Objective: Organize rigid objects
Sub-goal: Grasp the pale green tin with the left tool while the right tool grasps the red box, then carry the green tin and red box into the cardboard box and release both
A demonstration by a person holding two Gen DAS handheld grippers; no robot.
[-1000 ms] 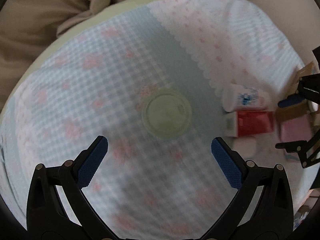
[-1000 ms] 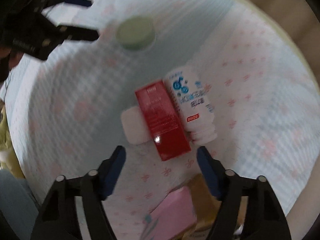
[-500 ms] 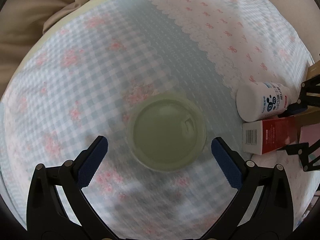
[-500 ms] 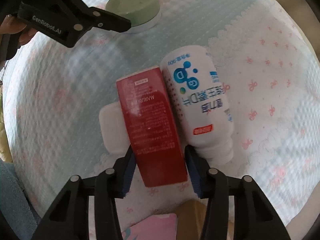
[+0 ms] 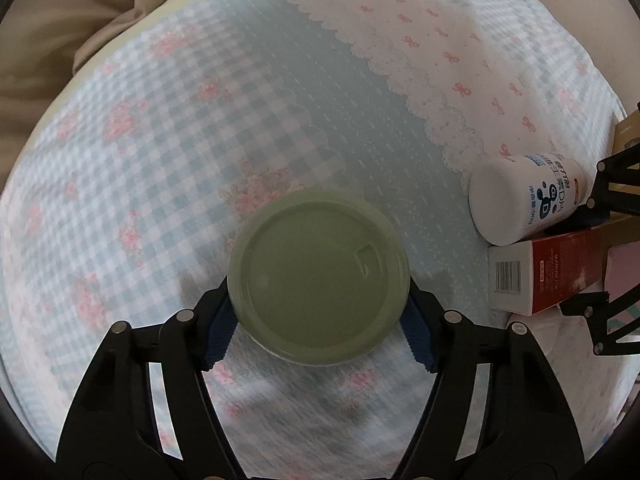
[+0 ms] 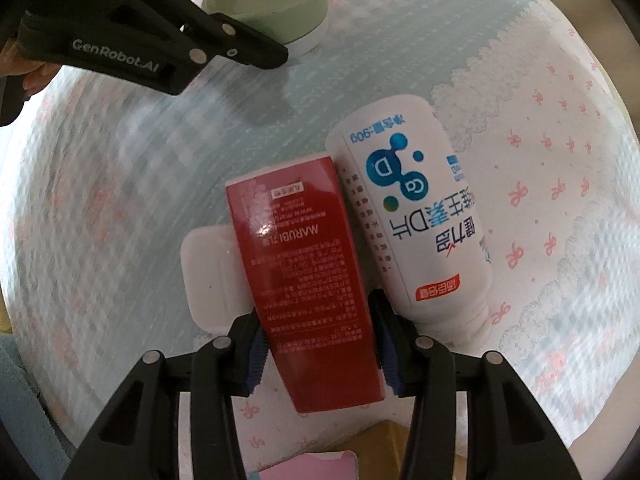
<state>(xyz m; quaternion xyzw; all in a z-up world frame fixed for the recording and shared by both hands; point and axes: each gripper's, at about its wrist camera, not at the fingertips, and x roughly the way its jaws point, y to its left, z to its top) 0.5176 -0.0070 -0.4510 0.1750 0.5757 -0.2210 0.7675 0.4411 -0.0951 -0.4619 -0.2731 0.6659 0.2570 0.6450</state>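
A round jar with a pale green lid (image 5: 318, 278) sits on the blue-and-pink cloth (image 5: 200, 140). My left gripper (image 5: 318, 338) is shut on it, pads at both sides. The jar also shows in the right wrist view (image 6: 272, 0) with the left gripper (image 6: 168, 32) around it. A red box (image 6: 308, 280) lies flat between a white bottle (image 6: 416, 232) and a small white case (image 6: 206, 276). My right gripper (image 6: 320, 354) is shut on the red box at its near end. The red box (image 5: 548, 276) and bottle (image 5: 524, 200) show at the left view's right edge.
A pink box (image 6: 312, 468) and a brown cardboard box (image 6: 388, 444) lie just under my right gripper. Beige bedding (image 5: 60, 40) lies beyond the cloth's far left edge. The cloth's white part with pink bows (image 6: 560, 160) lies to the right.
My left gripper came down around the green-lidded jar and closed on it. My right gripper moved forward over the red box and closed on its sides.
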